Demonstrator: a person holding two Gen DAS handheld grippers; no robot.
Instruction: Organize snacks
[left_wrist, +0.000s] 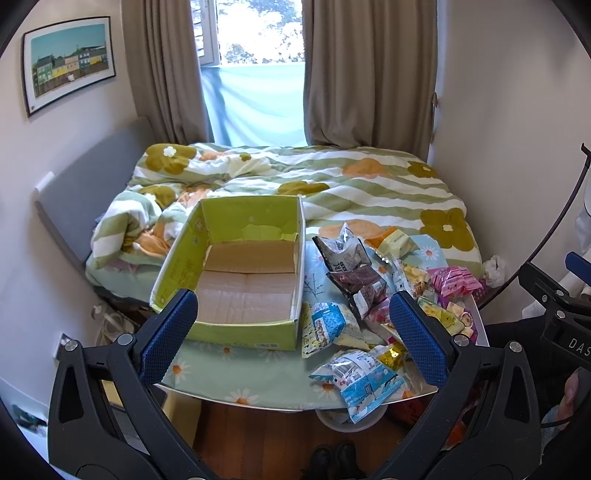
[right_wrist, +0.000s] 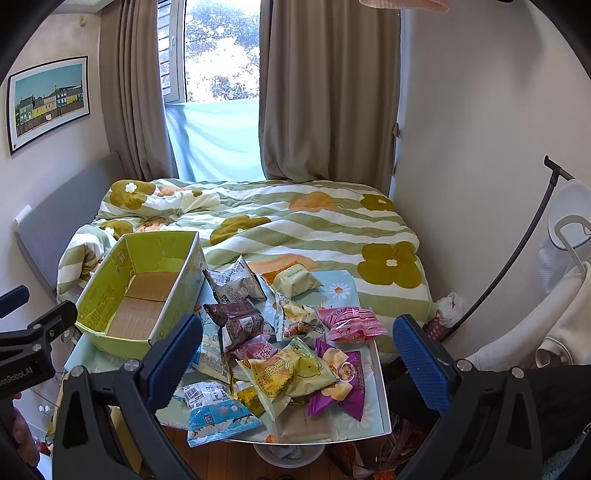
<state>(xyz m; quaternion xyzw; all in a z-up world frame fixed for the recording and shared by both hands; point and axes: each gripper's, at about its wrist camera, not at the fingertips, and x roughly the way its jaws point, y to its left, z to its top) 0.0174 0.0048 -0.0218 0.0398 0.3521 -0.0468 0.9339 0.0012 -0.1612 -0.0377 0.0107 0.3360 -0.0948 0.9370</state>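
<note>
Left gripper (left_wrist: 293, 332): fingers spread wide, holding nothing; raised above the near edge of the counter, spanning from the box's near-left corner to the snack pile.
Cardboard box (left_wrist: 240, 284): green-sided, open top, nothing inside; sits on the left part of the counter, far wall against the bed quilt, right wall just beside the snacks.
Counter (left_wrist: 236, 384): covered in a daisy-print cloth; a bare strip lies between the box's near wall and the near edge.
Snack packets (right_wrist: 291, 343): loose overlapping heap on the right half of the counter, right of the box; a blue packet (right_wrist: 218, 413) overhangs the near edge.
Right gripper (right_wrist: 297, 363): fingers wide apart, nothing between them; hovers over the heap, clear of the packets.
Right edge of the counter: a pink packet (right_wrist: 351, 325) lies close to it.
Bed (right_wrist: 295, 225): behind the counter, flower-print quilt.
</note>
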